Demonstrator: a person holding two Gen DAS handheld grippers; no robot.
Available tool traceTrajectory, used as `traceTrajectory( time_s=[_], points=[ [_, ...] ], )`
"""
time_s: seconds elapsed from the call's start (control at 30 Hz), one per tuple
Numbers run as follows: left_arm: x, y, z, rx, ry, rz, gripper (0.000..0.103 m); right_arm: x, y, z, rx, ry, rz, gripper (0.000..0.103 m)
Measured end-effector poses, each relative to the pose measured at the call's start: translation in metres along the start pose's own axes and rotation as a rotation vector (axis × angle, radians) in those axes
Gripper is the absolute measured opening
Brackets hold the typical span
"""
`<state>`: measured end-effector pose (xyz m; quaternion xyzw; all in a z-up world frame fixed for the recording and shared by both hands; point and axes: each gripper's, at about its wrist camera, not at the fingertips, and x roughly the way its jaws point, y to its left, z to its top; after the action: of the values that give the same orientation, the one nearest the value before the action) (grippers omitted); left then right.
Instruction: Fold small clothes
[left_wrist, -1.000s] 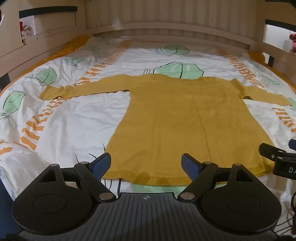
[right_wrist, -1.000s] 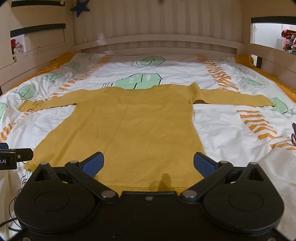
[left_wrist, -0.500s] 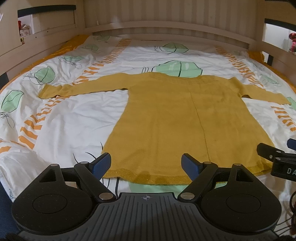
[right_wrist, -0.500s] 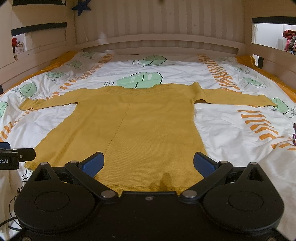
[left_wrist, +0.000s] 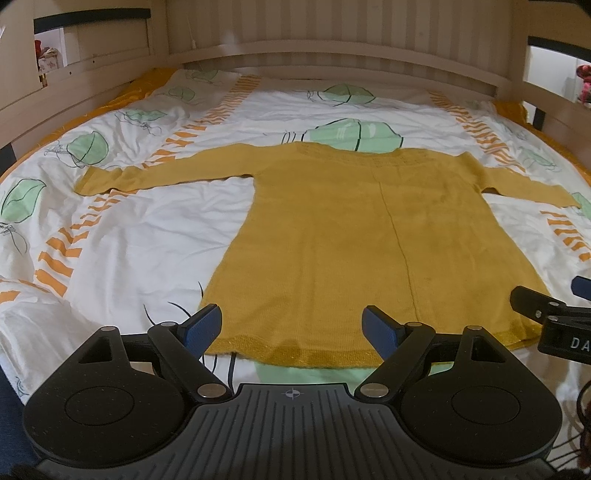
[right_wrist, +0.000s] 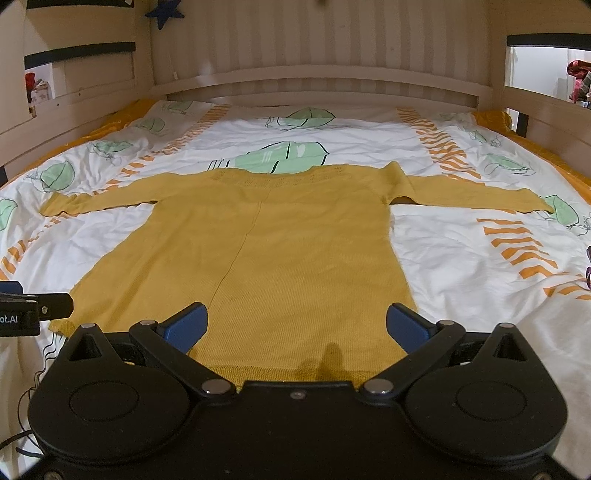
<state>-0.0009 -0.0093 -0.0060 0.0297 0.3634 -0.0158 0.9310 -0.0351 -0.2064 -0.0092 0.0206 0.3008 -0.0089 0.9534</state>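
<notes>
Leaf-print white duvet (left_wrist: 147, 236) under flat mustard sweater (left_wrist: 369, 240), pale wooden bed frame (right_wrist: 314, 79) around; both tools' fingers apart.

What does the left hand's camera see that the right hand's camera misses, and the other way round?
Only the left wrist view shows the right gripper poking in at its right edge, and the green leaf print just below the sweater's hem. Only the right wrist view shows the blue star on the wooden wall and the left gripper at its left edge. Both show the yellow sweater lying flat with sleeves spread on the leaf-patterned bedsheet, and each camera's own open gripper hovering over the hem.
</notes>
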Motion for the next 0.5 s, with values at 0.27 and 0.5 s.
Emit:
traceTrajectory(
  time_s=[0.27, 0.5],
  points=[
    [0.001, -0.0045, -0.0027, -0.001, 0.004, -0.001, 0.083, 0.0045, 0.0083, -0.0024, -0.007, 0.004, -0.001, 0.102],
    [0.001, -0.0052, -0.0032, -0.001, 0.005, -0.002, 0.083, 0.0047, 0.0082, -0.0022, -0.006, 0.004, -0.001, 0.102]
  ],
)
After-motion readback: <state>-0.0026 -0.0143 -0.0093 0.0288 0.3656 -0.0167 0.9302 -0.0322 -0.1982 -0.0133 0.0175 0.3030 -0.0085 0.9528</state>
